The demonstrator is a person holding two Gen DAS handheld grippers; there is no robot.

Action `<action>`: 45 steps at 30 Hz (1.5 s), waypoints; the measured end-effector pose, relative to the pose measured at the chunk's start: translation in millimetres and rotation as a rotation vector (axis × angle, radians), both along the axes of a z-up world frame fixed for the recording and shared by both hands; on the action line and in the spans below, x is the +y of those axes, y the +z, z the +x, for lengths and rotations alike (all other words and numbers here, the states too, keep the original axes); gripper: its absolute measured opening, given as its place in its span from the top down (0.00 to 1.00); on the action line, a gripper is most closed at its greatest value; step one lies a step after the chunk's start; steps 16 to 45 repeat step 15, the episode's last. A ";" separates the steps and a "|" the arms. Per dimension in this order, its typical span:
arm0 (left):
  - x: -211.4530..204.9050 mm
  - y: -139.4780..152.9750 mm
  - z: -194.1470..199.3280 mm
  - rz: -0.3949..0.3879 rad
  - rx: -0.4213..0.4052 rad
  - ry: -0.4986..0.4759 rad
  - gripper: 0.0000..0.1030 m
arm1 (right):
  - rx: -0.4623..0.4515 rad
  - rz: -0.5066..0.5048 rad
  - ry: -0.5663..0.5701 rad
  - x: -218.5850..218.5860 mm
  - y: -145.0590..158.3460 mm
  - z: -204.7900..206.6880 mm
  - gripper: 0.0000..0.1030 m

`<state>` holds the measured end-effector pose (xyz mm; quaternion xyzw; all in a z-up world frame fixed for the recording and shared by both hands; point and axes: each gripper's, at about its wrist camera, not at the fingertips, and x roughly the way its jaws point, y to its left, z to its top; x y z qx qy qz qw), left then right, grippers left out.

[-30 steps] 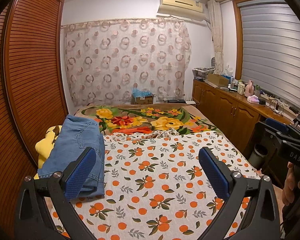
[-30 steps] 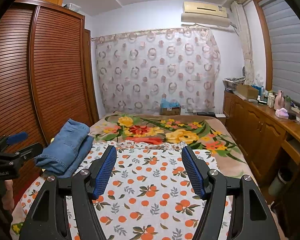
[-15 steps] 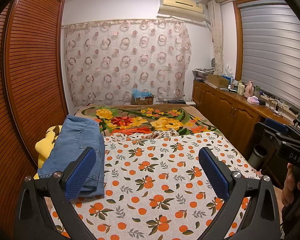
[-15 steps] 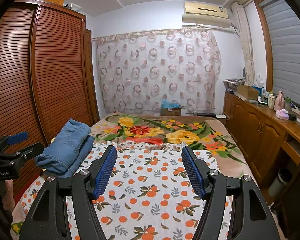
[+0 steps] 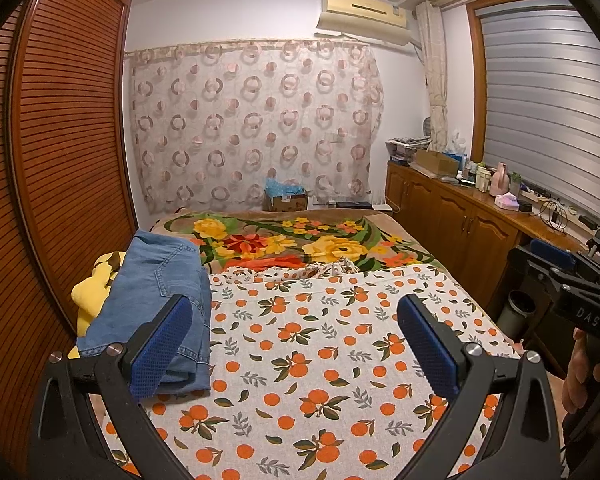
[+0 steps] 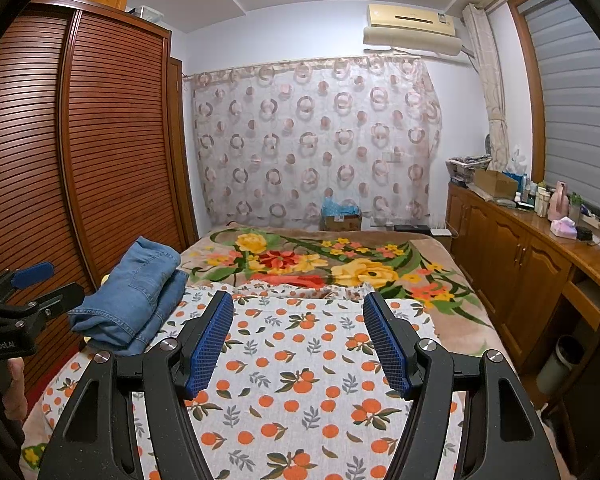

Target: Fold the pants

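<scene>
Blue jeans (image 5: 156,304) lie folded at the orange-print sheet's (image 5: 320,360) left edge; left gripper (image 5: 296,344) and right gripper (image 6: 298,340) fingers spread wide, empty.

The bed (image 5: 400,240) carries an orange-print sheet (image 5: 320,340), with folded jeans (image 5: 156,304) at its left edge.

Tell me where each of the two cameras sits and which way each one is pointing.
Left wrist: on the left gripper, facing up the bed's orange-print sheet toward the curtain; the right gripper and its hand show at the right edge.
Right wrist: on the right gripper, facing the same way; the left gripper shows at the left edge.
Shared: folded jeans, sheet, curtain, wardrobe.
</scene>
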<state>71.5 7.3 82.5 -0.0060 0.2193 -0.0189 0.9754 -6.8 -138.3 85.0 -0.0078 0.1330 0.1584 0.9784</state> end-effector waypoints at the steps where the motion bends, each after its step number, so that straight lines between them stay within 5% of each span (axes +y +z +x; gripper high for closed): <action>1: 0.1 -0.1 0.1 0.000 0.000 0.000 0.01 | -0.001 0.000 0.000 -0.3 0.2 0.0 0.33; 45: 0.6 -0.8 -0.4 -0.001 -0.001 0.000 0.00 | -0.001 -0.001 0.003 -3.3 -0.6 1.0 0.33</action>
